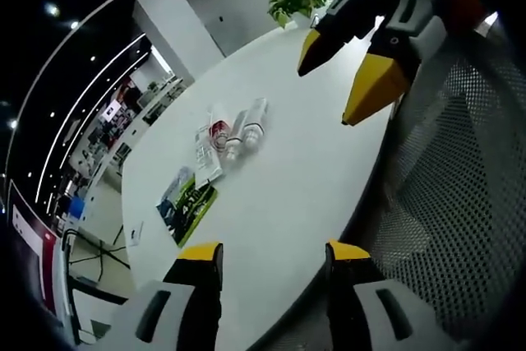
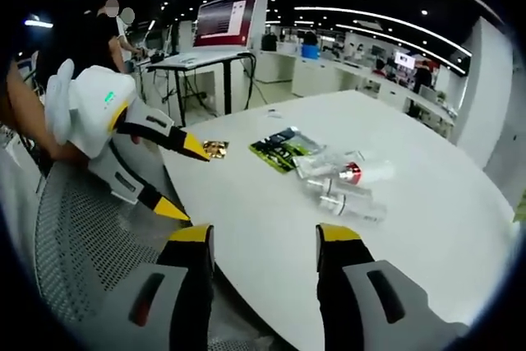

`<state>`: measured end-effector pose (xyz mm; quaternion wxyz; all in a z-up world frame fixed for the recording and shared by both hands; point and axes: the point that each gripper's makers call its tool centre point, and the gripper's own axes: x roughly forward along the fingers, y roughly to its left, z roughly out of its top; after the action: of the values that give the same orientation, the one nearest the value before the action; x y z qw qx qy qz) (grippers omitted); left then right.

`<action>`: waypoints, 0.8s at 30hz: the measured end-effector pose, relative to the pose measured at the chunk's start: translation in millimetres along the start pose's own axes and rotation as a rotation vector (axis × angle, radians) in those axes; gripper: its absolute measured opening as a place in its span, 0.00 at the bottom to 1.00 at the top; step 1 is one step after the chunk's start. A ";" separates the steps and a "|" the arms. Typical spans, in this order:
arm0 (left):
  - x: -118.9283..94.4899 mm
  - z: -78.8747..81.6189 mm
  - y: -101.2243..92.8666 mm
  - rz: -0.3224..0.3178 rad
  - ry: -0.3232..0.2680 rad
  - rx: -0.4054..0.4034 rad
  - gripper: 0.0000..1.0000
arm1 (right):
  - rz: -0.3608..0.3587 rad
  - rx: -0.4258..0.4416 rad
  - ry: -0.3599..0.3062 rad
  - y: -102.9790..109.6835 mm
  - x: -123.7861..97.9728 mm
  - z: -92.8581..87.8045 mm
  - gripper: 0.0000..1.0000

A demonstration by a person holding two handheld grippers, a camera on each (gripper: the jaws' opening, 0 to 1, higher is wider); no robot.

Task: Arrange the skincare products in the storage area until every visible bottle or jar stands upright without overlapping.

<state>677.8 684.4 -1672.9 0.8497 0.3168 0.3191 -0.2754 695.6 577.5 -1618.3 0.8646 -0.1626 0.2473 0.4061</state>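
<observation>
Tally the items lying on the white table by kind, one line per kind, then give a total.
Clear bottles, lying down: 2
Tube with red band: 1
Clear packet: 1
Green-and-black pouch: 1
Small gold item: 1
Total: 6

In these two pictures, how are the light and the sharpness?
Left gripper view: strongly tilted and fisheye-curved, bright glare at the top behind the plant, bottles small and soft. Right gripper view: even ceiling light, table bright white, bottles fairly sharp.

white table | mesh chair | ceiling lights
</observation>
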 end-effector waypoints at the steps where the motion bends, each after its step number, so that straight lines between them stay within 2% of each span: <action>1: 0.2 -0.2 0.2 0.000 -0.001 -0.002 0.52 | 0.007 0.004 -0.004 0.9 0.3 0.8 0.46; 9: 2.4 2.3 -4.6 -0.033 -0.023 -0.025 0.52 | 0.020 0.031 0.012 1.5 2.9 -1.8 0.47; 15: 3.1 1.6 -5.3 -0.038 -0.021 -0.030 0.52 | 0.008 0.033 -0.010 -0.5 1.1 1.9 0.47; 19: 2.9 4.2 -0.2 -0.013 -0.036 -0.044 0.53 | -0.021 0.046 -0.030 -7.6 -0.9 5.1 0.47; 24: -1.6 14.1 7.4 0.012 -0.091 -0.067 0.53 | -0.053 0.046 -0.080 -14.4 -6.8 13.3 0.47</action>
<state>686.9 679.6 -1660.7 0.8752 0.2771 0.2871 -0.2735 707.0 570.9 -1602.4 0.8878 -0.1327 0.2176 0.3832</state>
